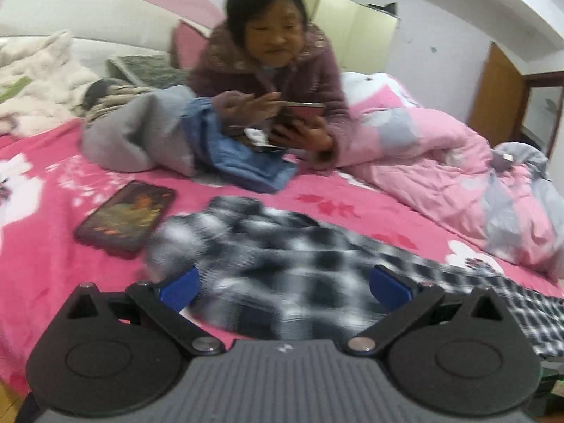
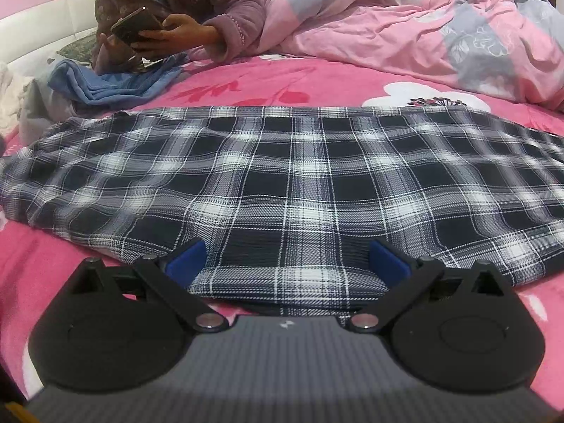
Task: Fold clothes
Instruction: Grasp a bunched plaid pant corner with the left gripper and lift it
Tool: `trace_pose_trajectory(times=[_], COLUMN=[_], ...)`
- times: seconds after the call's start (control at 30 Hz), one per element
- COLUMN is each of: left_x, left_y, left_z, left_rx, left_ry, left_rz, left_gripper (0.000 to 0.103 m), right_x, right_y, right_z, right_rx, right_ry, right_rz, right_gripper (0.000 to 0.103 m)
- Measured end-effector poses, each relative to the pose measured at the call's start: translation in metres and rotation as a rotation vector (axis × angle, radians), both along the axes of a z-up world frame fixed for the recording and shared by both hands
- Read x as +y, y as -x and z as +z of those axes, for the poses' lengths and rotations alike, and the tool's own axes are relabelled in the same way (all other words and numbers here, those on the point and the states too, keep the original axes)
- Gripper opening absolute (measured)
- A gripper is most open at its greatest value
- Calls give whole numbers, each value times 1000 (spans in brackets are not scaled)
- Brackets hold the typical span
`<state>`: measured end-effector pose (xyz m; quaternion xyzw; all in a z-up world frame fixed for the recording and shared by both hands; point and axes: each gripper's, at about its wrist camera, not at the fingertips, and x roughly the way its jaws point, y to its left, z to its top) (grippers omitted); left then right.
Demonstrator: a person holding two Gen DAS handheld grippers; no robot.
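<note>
A black and white plaid garment (image 2: 299, 183) lies spread across the pink bed sheet (image 2: 53, 275). In the left wrist view the same plaid garment (image 1: 282, 264) is blurred and bunched at its far end. My left gripper (image 1: 283, 287) is open, its blue pads wide apart over the cloth's near edge. My right gripper (image 2: 287, 261) is open too, hovering at the garment's near hem, with a folded strip of cloth lying between the pads. Neither gripper holds anything.
A person (image 1: 275, 70) in a purple jacket sits at the far side with a phone (image 2: 135, 28). Another phone (image 1: 123, 218) lies on the sheet left of the garment. Blue and grey folded clothes (image 1: 211, 151) and a pink quilt (image 2: 405, 28) lie behind.
</note>
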<state>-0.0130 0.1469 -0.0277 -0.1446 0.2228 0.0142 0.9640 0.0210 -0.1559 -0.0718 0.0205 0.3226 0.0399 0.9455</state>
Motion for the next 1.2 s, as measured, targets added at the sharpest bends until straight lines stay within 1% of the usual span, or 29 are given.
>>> trace_pose_trajectory(times=[0.13, 0.23, 0.33, 0.43, 0.5, 0.53, 0.6, 0.63, 0.7, 0.73, 0.8, 0.83, 0.9, 1.0, 1.1, 1.2], left_x=[18, 31, 45, 54, 58, 61, 65, 66, 68, 68, 68, 67, 63, 55, 38, 18], left_y=[0, -10, -20, -30, -36, -38, -41, -42, -44, -44, -45, -45, -43, -41, -41, -44], left_z=[-7, -11, -16, -21, -24, -26, -27, -28, -29, -29, -30, -30, -27, -19, -7, 7], left_rx=[22, 41, 77, 107, 123, 125, 119, 115, 109, 107, 101, 97, 76, 32, -24, -84], left_ry=[16, 38, 80, 138, 165, 175, 195, 206, 225, 233, 249, 249, 245, 225, 178, 122], left_rz=[66, 131, 174, 195, 208, 215, 229, 235, 245, 250, 258, 265, 278, 291, 279, 254], left_gripper=[103, 103, 102, 93, 85, 84, 75, 73, 62, 59, 52, 49, 38, 30, 27, 26], right_x=[1, 1, 1, 0, 0, 0, 0, 0, 0, 0, 0, 0, 0, 1, 1, 1], right_y=[1, 1, 1, 1, 0, 0, 0, 0, 0, 0, 0, 0, 1, 0, 0, 0], right_z=[0, 0, 0, 0, 1, 1, 1, 1, 1, 1, 1, 1, 1, 1, 1, 0], right_rx=[-1, 0, 0, 0, 1, 1, 1, 2, 2, 2, 3, 3, 3, 2, 1, 0], right_ry=[3, 4, 6, 6, 7, 7, 7, 7, 8, 9, 9, 9, 9, 9, 8, 6], right_rz=[-2, -3, -4, -4, -3, -3, -3, -3, -3, -2, -2, -2, -3, -5, -3, -2], right_gripper=[101, 101, 101, 101, 101, 101, 101, 101, 101, 101, 101, 101, 102, 102, 102, 102])
